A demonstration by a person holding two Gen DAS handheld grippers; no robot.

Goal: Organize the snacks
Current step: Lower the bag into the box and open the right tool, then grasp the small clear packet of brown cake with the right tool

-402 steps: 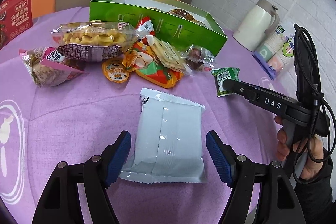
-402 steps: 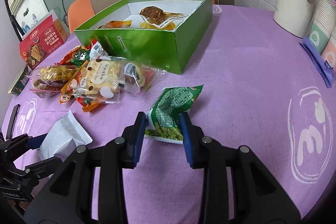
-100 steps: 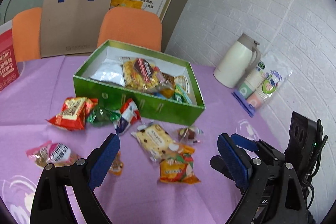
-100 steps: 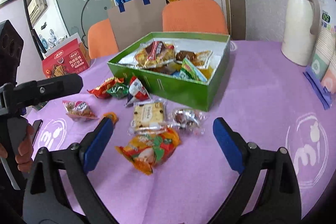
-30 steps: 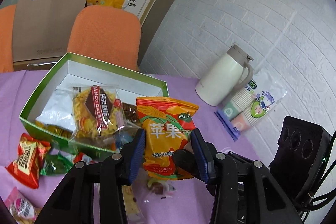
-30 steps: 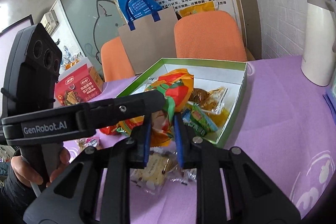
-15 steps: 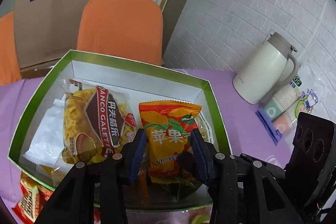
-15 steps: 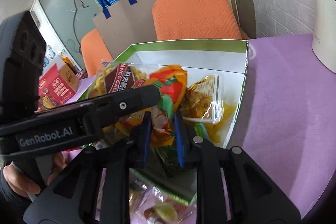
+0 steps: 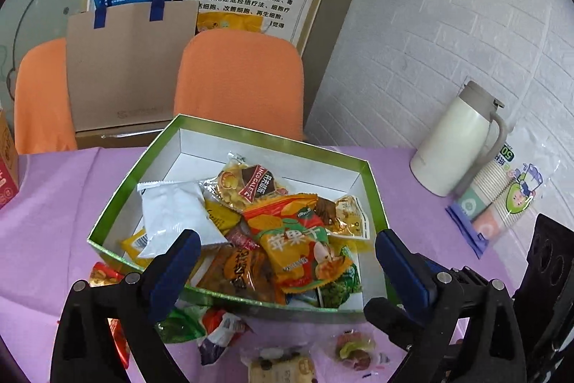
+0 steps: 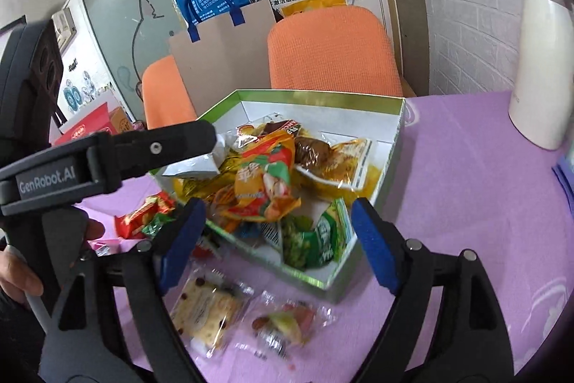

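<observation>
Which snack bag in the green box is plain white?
The plain white packet on the left side of the green box. It shows no picture, while the other snacks in there are orange, yellow, brown or green.

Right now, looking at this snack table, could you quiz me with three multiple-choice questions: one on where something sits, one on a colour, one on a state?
1. Where is the orange apple-chip packet?
A. on the chair
B. in the green box
C. beside the jug

2. What colour is the tablecloth?
A. purple
B. white
C. black

3. How are the two hand-held grippers, left hand-held gripper and right hand-held gripper?
A. both clamped on packets
B. one clamped, one open
C. both open, holding nothing

Answers:
1 B, the packet lies on top of the other snacks inside the box.
2 A, purple cloth shows all round the box.
3 C, each pair of blue pads stands wide apart with nothing between them.
</observation>
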